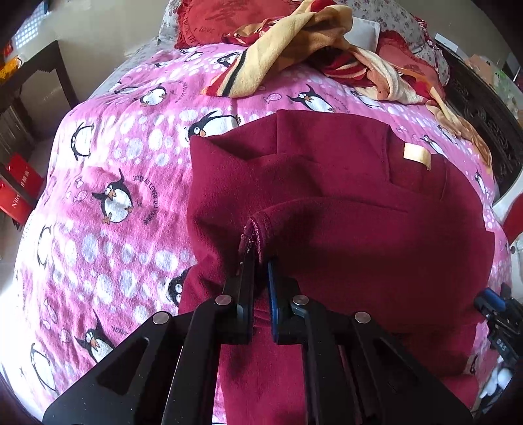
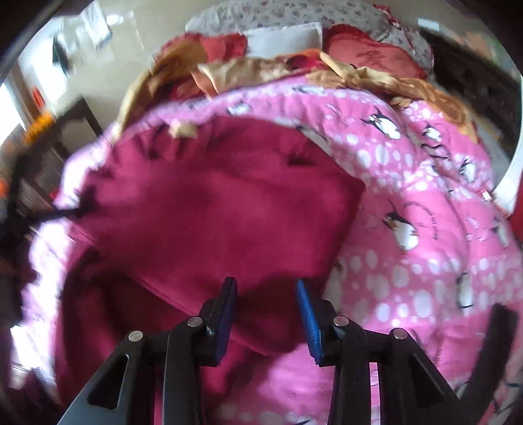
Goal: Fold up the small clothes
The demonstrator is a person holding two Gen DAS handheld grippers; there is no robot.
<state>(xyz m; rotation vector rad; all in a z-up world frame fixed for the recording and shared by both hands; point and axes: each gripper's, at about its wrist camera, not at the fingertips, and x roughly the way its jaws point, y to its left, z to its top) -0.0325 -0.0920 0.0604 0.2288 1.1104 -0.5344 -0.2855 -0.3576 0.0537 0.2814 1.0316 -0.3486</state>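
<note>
Left hand-held gripper [image 1: 258, 258] is clamped on a hemmed edge of the dark red garment [image 1: 343, 209]; its jaws are pressed together with the stitched fold pinched between the tips and lifted into a small peak. Below the pinch, cloth hangs down between the gripper's arms.

Right hand-held gripper [image 2: 266, 284] is partly open, a clear gap between the blue pads [image 2: 307, 314]. It hovers over the near edge of the garment [image 2: 209, 209]; red cloth shows in the gap beneath, but the pads do not press on it. This view is blurred, so finer contact cannot be told.

The garment lies on the bed, spread over the pink penguin-print bedsheet [image 1: 108, 157], with folded layers overlapping. A pale yellow label [image 1: 416, 155] sits on its far right part, on an upturned flap. Bare sheet shows to the left of the garment and beyond its far edge.

Farther on, toward the head of the bed, a crumpled yellow and red blanket [image 1: 294, 42] lies across the sheet. Behind it, red cushions [image 1: 209, 23] rest against a floral pillow [image 2: 278, 13].

At the bed's left side stands dark wooden furniture [image 1: 36, 72].
</note>
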